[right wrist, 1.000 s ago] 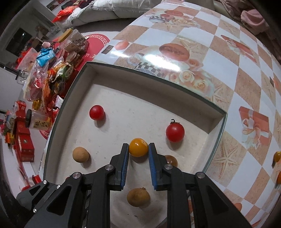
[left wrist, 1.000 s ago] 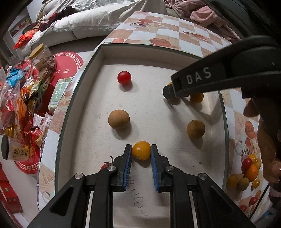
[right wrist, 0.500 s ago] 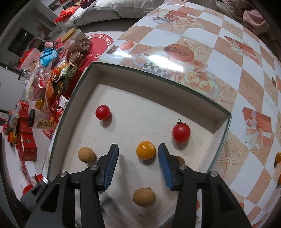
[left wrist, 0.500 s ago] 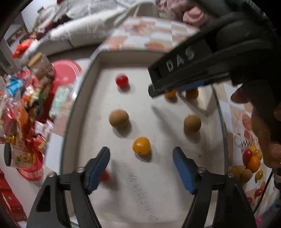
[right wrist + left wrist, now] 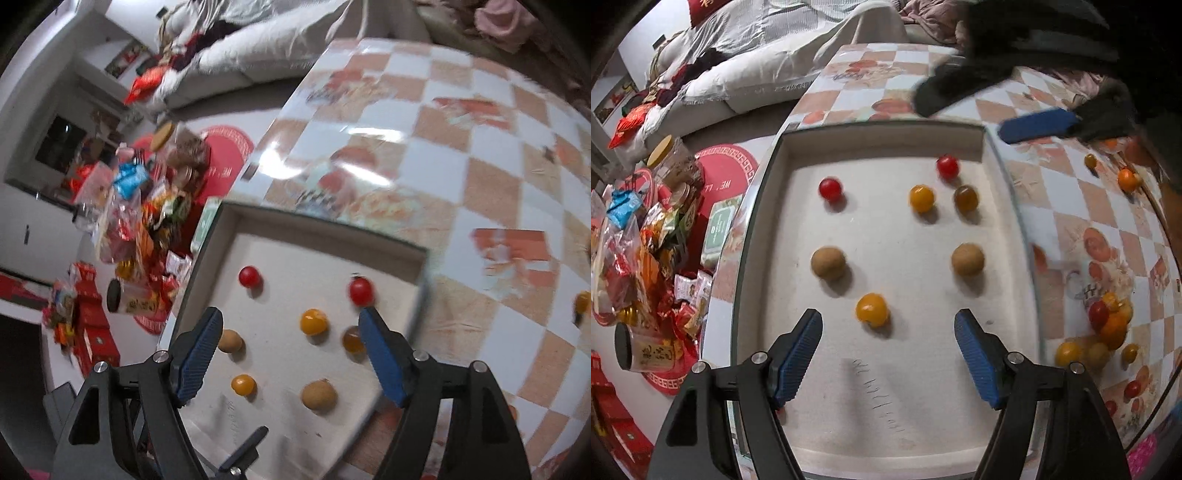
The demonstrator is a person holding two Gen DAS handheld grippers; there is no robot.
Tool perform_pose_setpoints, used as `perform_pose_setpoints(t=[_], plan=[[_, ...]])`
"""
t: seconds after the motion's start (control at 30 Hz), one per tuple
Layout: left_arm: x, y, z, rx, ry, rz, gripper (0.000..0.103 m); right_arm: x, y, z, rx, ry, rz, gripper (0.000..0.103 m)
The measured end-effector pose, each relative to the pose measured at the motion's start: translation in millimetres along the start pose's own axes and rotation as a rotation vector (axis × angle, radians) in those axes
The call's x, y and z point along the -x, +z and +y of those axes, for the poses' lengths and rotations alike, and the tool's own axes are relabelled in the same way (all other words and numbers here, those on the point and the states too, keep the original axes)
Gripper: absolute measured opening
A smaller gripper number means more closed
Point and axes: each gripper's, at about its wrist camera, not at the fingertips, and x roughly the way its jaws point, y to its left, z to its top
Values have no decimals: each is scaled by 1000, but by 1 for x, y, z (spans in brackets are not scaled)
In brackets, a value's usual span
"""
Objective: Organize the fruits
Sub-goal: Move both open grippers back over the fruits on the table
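Observation:
A shallow white tray (image 5: 886,138) (image 5: 314,225) on the checkered table holds several fruits. In the left wrist view a yellow tomato (image 5: 872,309) lies just ahead of my open, empty left gripper (image 5: 888,356). Beyond it lie two brown longans (image 5: 828,262) (image 5: 967,259), another yellow tomato (image 5: 921,198), a dark tomato (image 5: 965,198) and two red tomatoes (image 5: 830,188) (image 5: 948,166). My right gripper (image 5: 290,356) is open and empty, raised above the tray; it also shows in the left wrist view (image 5: 997,107), past the tray's far right corner.
A pile of loose fruits (image 5: 1104,332) lies on the table right of the tray, with more fruits (image 5: 1126,179) further back. Snack packets and jars (image 5: 639,258) clutter the floor on the left. A sofa with cushions (image 5: 757,66) stands behind.
Both grippers have opened and let go of their yellow tomatoes, which now rest in the tray. Both have pulled back and up; the right one has moved away to the right.

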Motion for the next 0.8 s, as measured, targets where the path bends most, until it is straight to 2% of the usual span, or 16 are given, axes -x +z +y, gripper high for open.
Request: perform_pose_setpoints(t=[0.23, 0.5, 0.8], plan=[[11, 24, -37, -63, -32, -29, 74, 52, -26, -59, -129, -52, -70, 79], [14, 51, -93, -134, -91, -27, 74, 101, -80, -140, -275, -151, -101, 79], [6, 95, -169, -179, -142, -47, 74, 142, -122, -225, -391, -316, -129, 79]])
